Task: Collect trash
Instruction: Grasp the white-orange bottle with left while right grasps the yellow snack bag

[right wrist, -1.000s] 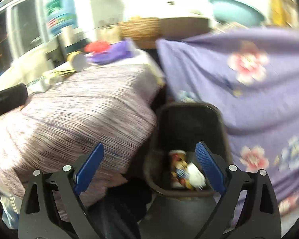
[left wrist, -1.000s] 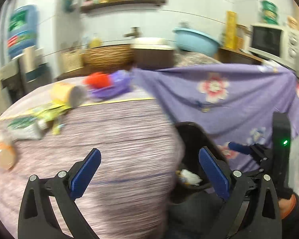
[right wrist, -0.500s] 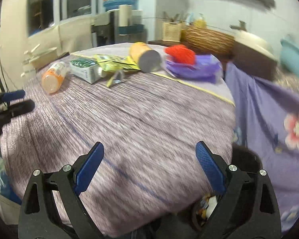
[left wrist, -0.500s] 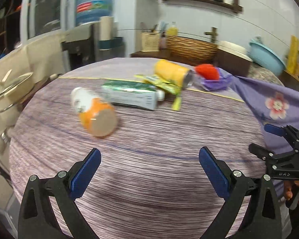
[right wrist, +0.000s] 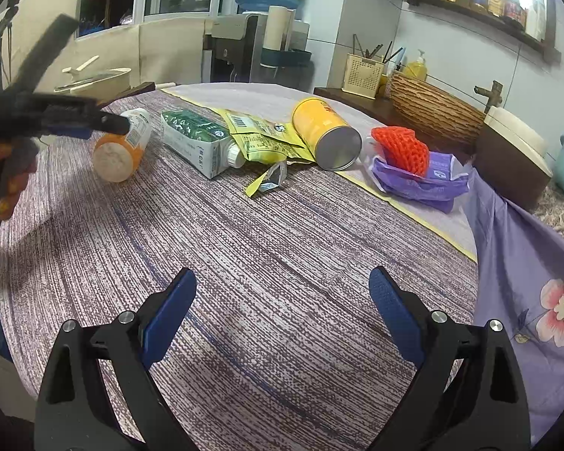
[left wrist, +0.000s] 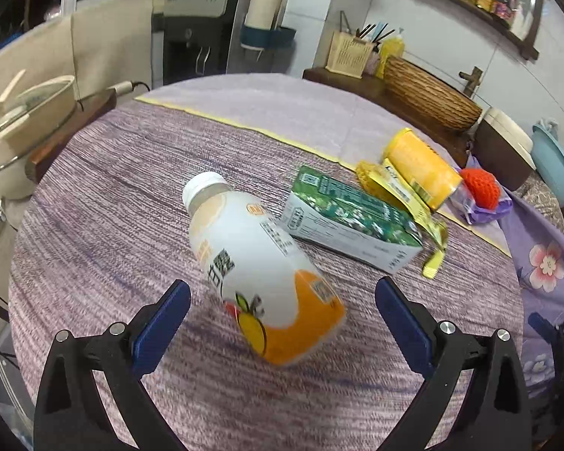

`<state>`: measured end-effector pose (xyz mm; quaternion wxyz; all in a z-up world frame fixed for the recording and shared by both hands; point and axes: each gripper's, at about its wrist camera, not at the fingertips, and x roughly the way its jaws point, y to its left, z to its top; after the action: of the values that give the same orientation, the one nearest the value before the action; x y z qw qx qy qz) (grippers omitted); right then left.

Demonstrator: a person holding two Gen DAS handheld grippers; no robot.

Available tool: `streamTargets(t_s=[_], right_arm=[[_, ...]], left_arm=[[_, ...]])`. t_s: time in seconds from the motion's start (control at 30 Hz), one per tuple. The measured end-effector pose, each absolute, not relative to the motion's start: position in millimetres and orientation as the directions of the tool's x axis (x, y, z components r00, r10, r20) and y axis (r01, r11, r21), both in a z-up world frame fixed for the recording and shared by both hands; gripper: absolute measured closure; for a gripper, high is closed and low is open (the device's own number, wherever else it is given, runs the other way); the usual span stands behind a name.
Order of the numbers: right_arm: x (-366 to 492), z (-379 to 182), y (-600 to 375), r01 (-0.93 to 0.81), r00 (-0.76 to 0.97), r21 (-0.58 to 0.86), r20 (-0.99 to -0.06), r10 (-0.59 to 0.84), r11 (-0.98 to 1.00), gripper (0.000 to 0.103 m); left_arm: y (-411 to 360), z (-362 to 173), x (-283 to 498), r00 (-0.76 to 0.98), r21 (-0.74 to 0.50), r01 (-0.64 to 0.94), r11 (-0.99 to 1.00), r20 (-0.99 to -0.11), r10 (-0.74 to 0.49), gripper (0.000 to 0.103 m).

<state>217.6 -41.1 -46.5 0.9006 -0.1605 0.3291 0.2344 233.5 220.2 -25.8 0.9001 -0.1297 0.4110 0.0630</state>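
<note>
A white-and-orange drink bottle point(left wrist: 259, 263) lies on its side on the round table point(left wrist: 112, 225). My left gripper point(left wrist: 282, 323) is open, its jaws either side of the bottle's base, not touching it. Beyond lie a green-and-white carton point(left wrist: 349, 221), yellow wrappers point(left wrist: 406, 195) and a yellow can point(left wrist: 421, 167). In the right wrist view my right gripper point(right wrist: 282, 312) is open and empty over bare cloth. That view shows the bottle point(right wrist: 122, 144), the carton point(right wrist: 197, 143), the wrappers point(right wrist: 261, 139), the can point(right wrist: 325, 133), and the left gripper point(right wrist: 94, 124) by the bottle.
A red net point(right wrist: 402, 146) lies on a purple bag point(right wrist: 421, 182) at the table's far right edge. A floral purple cloth point(right wrist: 526, 282) hangs to the right. A pot point(left wrist: 22, 120) stands off the left edge. A wicker basket point(right wrist: 432, 111) and counter lie behind.
Both grippers swung left from the black trash bin to the table. My left gripper closed in on the bottle, which now lies between its open jaws. Both stayed open.
</note>
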Motion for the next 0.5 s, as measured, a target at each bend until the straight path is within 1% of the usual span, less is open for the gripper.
streamTargets(t_s=[0.07, 0.13, 0.2, 0.23, 0.27, 0.3, 0.33, 0.4, 0.47, 0.5], right_arm=[[220.1, -46.8, -37.6, -0.526, 0.681, -0.157, -0.667, 0.304, 0.836, 0.011], [223.1, -46.7, -35.8, -0.527, 0.684, -0.17, -0.666, 0.297, 0.833, 0.011], [227.4, -46.1, -32.4, -0.533, 0.689, -0.192, -0.664, 0.291, 0.824, 0.011], [229.9, -45.4, -29.3, -0.538, 0.698, -0.216, -0.656, 0.287, 0.815, 0.011], [232.1, -44.9, -26.2, -0.544, 0.705, -0.238, -0.649, 0.286, 0.805, 0.011], [234.7, -44.5, -22.5, -0.551, 0.712, -0.258, -0.642, 0.285, 0.794, 0.011], [239.3, -44.3, -16.6, -0.561, 0.717, -0.284, -0.636, 0.285, 0.778, 0.011], [249.7, -45.4, -5.0, -0.578, 0.725, -0.329, -0.627, 0.286, 0.746, 0.011], [261.2, -48.5, 6.7, -0.586, 0.735, -0.376, -0.619, 0.276, 0.717, 0.011], [265.6, -50.3, 11.3, -0.587, 0.74, -0.395, -0.616, 0.271, 0.707, 0.011]], left_arm=[[224.0, -29.8, 244.5, 0.634, -0.175, -0.229, 0.958, -0.773, 0.01, 0.007], [229.5, -35.3, 252.1, 0.613, -0.175, -0.234, 0.956, -0.79, 0.006, 0.01], [236.2, -42.4, 258.4, 0.589, -0.192, -0.245, 0.95, -0.808, -0.012, 0.018], [240.4, -45.8, 260.5, 0.582, -0.209, -0.25, 0.945, -0.813, -0.025, 0.018], [243.4, -47.7, 262.1, 0.578, -0.224, -0.253, 0.941, -0.815, -0.039, 0.02], [247.1, -50.8, 263.5, 0.571, -0.238, -0.26, 0.936, -0.819, -0.049, 0.025], [250.0, -53.9, 265.0, 0.564, -0.243, -0.266, 0.933, -0.824, -0.054, 0.028], [253.7, -56.7, 266.7, 0.561, -0.243, -0.267, 0.933, -0.826, -0.055, 0.038], [254.3, -57.0, 265.5, 0.563, -0.224, -0.261, 0.939, -0.825, -0.04, 0.042], [254.4, -57.1, 264.6, 0.565, -0.224, -0.254, 0.941, -0.824, -0.044, 0.042]])
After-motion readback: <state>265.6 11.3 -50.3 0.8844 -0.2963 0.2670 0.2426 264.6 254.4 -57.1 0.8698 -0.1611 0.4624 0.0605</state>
